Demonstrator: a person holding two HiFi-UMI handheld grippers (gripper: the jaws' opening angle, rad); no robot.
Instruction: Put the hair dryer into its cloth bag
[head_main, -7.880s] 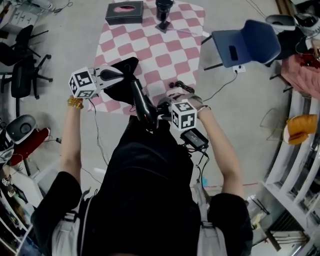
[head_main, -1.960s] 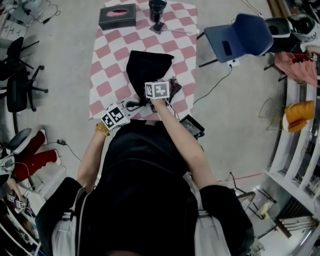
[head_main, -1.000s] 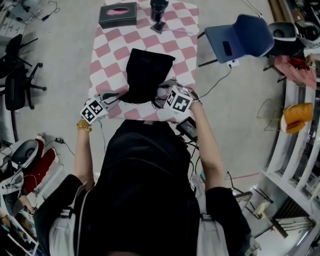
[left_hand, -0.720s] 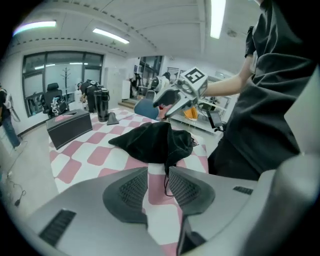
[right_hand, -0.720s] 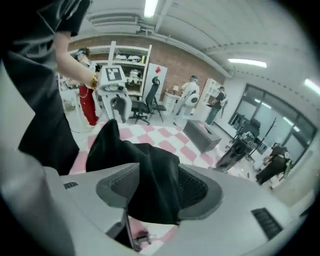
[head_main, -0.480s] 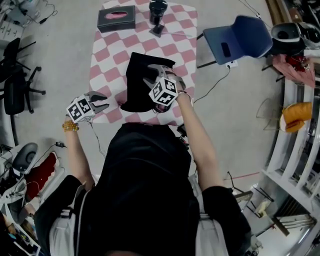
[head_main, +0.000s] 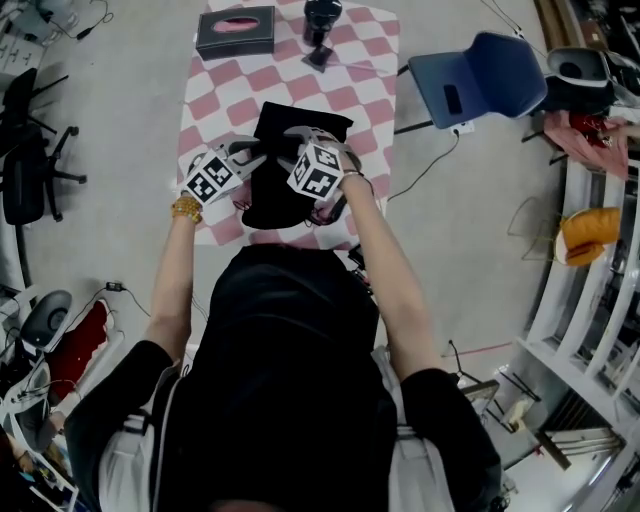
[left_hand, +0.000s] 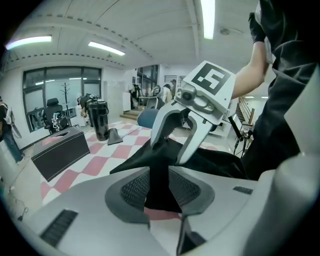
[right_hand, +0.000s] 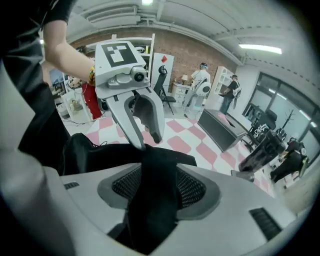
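My left tool (left_hand: 159, 186) and right tool (right_hand: 156, 187) each pinch a fold of the black cloth bag (head_main: 272, 195), lying at twelve o'clock on the pink-and-white chequered worktop (head_main: 215, 100). No hair dryer shows; I judge it inside already, with only the mouth left to close.

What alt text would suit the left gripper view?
The fingers of the left gripper pinch a fold of the black cloth bag; the right gripper grips it just beyond. Behind: checked table, dark box, black flask.
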